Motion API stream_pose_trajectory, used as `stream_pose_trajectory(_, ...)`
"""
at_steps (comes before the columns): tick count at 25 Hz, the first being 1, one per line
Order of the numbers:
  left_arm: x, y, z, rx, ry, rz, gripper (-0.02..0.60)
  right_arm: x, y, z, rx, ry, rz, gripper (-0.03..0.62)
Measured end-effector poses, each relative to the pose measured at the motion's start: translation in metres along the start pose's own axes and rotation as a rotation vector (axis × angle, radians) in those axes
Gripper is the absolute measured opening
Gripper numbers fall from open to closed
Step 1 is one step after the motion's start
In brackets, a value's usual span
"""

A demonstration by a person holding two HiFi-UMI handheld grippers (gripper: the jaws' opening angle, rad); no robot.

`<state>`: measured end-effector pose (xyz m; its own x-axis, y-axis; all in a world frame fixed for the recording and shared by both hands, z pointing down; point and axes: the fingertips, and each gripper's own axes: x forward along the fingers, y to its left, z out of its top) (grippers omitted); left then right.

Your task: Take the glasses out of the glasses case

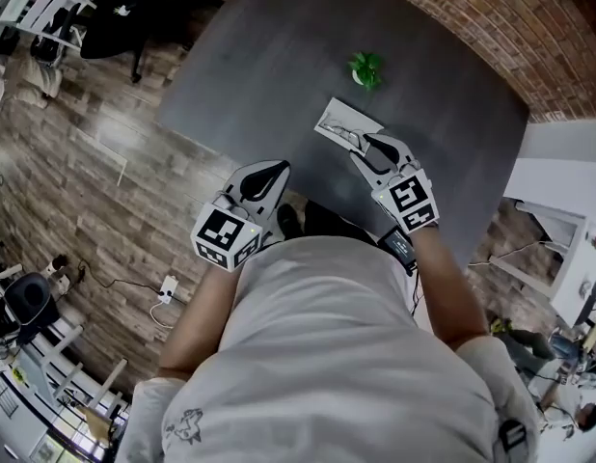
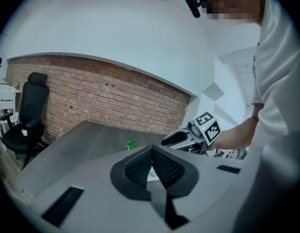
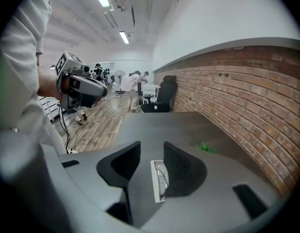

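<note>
An open white glasses case (image 1: 338,119) lies on the dark grey table (image 1: 279,56), with thin-framed glasses (image 3: 162,174) lying inside it. My right gripper (image 1: 367,143) hovers at the case's near end, open. In the right gripper view the case (image 3: 157,182) shows in the gap between the two black pads, and neither pad presses on it. My left gripper (image 1: 272,172) hangs over the table's near edge, left of the case, with its black jaws shut and nothing held. In the left gripper view its pads (image 2: 162,168) meet at the tip.
A small green plant (image 1: 365,68) stands on the table beyond the case. A brick wall (image 3: 247,81) runs along the far side. A black office chair (image 2: 28,113) stands off the table's end. Wooden floor with cables (image 1: 134,283) lies to the left.
</note>
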<state>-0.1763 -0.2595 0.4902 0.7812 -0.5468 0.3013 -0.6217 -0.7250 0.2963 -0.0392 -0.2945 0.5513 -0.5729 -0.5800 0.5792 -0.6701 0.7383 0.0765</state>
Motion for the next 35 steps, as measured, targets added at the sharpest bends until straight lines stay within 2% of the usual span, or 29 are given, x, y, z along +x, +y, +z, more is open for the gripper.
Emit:
stream_pose_trajectory(12, 0.053, 0.022, -0.025, -0.047, 0.086, 0.003, 0.011, 0.046, -0.025, -0.055, -0.021, 0.145, 0.103, 0.133)
stream_pose_trajectory(18, 0.066, 0.036, -0.044, -0.077, 0.14, 0.014, 0.011, 0.07, -0.029, -0.078, -0.009, 0.193, 0.143, 0.118)
stream_pose_trajectory(27, 0.087, 0.053, -0.064, -0.103, 0.2, 0.01, 0.011, 0.101, -0.03, -0.121, -0.049, 0.293, 0.192, 0.075)
stream_pose_trajectory(35, 0.099, 0.057, -0.075, -0.123, 0.233, 0.002, 0.011, 0.121, -0.03, -0.14, -0.06, 0.336, 0.235, 0.055)
